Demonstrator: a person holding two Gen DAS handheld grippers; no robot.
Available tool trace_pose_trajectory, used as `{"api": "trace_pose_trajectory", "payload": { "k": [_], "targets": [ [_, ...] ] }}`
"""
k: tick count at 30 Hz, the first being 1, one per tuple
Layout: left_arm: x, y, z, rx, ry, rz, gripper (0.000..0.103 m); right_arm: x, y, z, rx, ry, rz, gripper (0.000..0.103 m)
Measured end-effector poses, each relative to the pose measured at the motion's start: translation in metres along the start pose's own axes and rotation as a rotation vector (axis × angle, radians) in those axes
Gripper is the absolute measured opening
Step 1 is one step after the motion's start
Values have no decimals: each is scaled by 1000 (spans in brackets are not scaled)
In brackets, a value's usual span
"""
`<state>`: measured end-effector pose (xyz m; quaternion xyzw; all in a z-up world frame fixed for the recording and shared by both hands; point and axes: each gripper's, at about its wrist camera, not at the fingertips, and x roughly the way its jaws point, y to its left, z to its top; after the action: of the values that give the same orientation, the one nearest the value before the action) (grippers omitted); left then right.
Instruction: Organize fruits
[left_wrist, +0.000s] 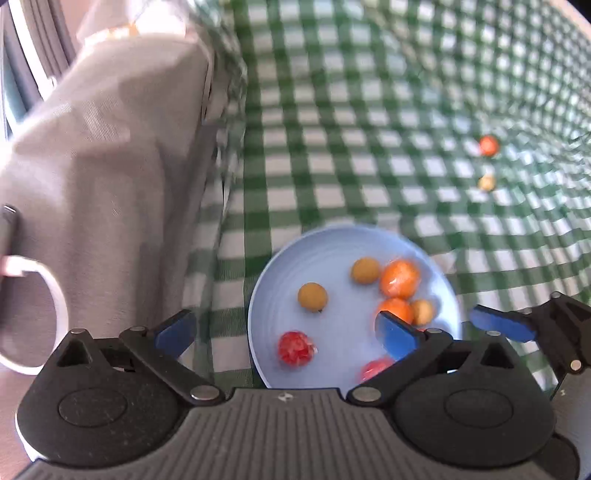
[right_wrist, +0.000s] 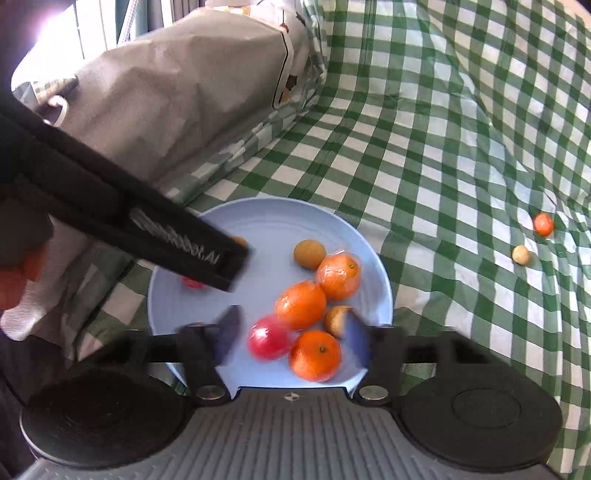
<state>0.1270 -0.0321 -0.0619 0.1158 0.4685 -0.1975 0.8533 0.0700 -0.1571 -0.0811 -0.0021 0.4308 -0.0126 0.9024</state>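
Observation:
A light blue plate (right_wrist: 273, 221) lies on the green checked cloth and holds several fruits: wrapped oranges (right_wrist: 301, 304), tan longans (right_wrist: 309, 254) and red fruits (right_wrist: 268, 338). My right gripper (right_wrist: 291, 334) is open just above the plate's near side, its jaws either side of a red fruit and an orange (right_wrist: 315, 355). My left gripper (left_wrist: 284, 332) is open above the plate (left_wrist: 295, 258), holding nothing; its body crosses the right wrist view (right_wrist: 177, 243). A small orange fruit (right_wrist: 543, 224) and a tan longan (right_wrist: 521, 254) lie loose on the cloth at right.
A grey paper bag (right_wrist: 177, 85) with white handles stands behind and left of the plate; it also shows in the left wrist view (left_wrist: 110, 147). The green checked cloth (right_wrist: 424, 129) is wrinkled and covers the whole surface.

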Motion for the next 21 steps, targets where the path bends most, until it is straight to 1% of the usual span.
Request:
{"api": "trace_pose_trajectory", "payload": {
  "k": [1, 4, 7, 11, 13, 16, 21],
  "targets": [
    [-9, 0, -2, 12, -4, -3, 103, -9, -1, -1, 8, -8, -4, 86],
    [-39, 1, -18, 21, -14, 39, 103, -42, -1, -9, 24, -19, 19, 93],
    [-66, 3, -44, 2, -14, 73, 103, -75, 3, -23, 37, -33, 38, 98],
    [-95, 4, -79, -62, 0, 135, 103, -113, 16, -46, 29, -62, 9, 99],
    [-107, 5, -93, -101, -24, 158, 103, -128, 21, -54, 13, -94, -21, 100],
    [-121, 6, -103, -100, -33, 162, 103, -147, 22, -58, 16, -155, -55, 102],
    [-148, 3, -110, -100, -99, 168, 103, -172, 25, -68, 27, -209, -71, 102]
  ]
}}
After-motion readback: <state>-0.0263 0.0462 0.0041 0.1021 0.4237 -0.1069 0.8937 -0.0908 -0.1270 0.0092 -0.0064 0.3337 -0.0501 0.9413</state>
